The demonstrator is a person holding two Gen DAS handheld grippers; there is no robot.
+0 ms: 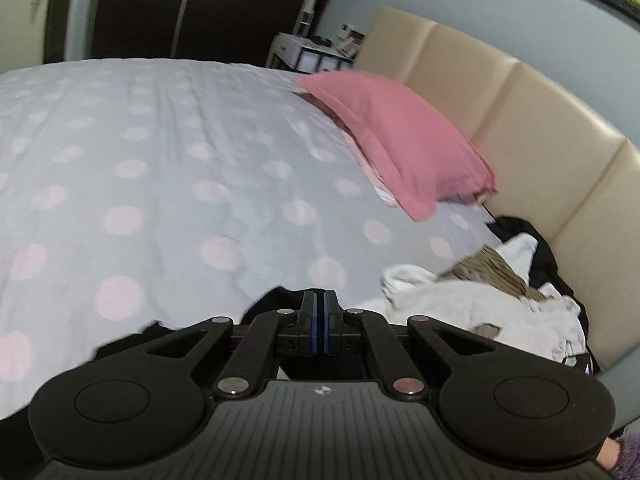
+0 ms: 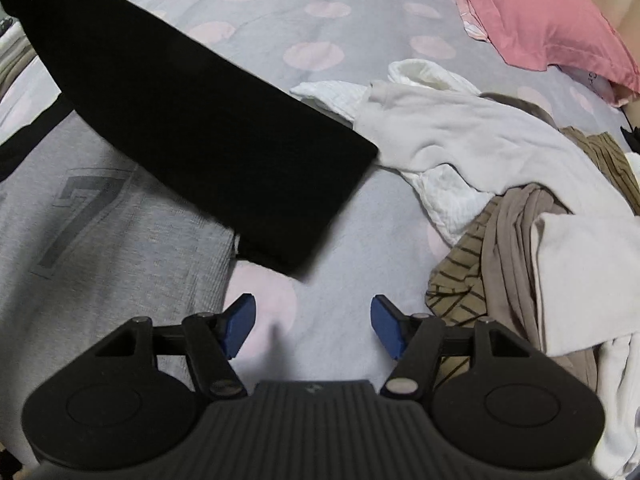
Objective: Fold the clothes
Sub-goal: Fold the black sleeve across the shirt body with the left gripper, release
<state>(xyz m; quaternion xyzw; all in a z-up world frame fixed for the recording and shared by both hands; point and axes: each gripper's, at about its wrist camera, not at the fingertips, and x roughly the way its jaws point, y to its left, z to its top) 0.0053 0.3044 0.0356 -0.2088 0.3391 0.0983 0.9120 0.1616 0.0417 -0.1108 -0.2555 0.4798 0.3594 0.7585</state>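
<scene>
Wide bed cover (image 1: 168,168), grey with pale pink dots, filling most of both views. Beige padded headboard (image 1: 520,120) along the right in the left wrist view, pink pillow (image 1: 400,140) lying against it at the far right of the bed.

Grey shirt (image 2: 100,240) with a large 7 printed on it, spread flat at the near left in the right wrist view. Black sleeve (image 2: 192,120) stretched slantwise above it, from the far left corner down toward the middle, its cuff end just beyond the right gripper (image 2: 312,320). Right gripper's blue pads (image 2: 240,320) standing wide apart over bare cover, nothing between them, cuff just ahead and slightly left.

Heap of unfolded clothes (image 2: 500,168) to the right: white and cream pieces on top, brown striped cloth beneath, near the right finger but apart from it.

Left gripper (image 1: 320,304) pressed fully together, black cloth (image 1: 276,300) bunched around and behind its tips; whether cloth is pinched between the pads, hard to tell. Same heap at its right, dark garment (image 1: 540,248) beyond by the headboard. Small white nightstand (image 1: 308,52) far off past the bed.
</scene>
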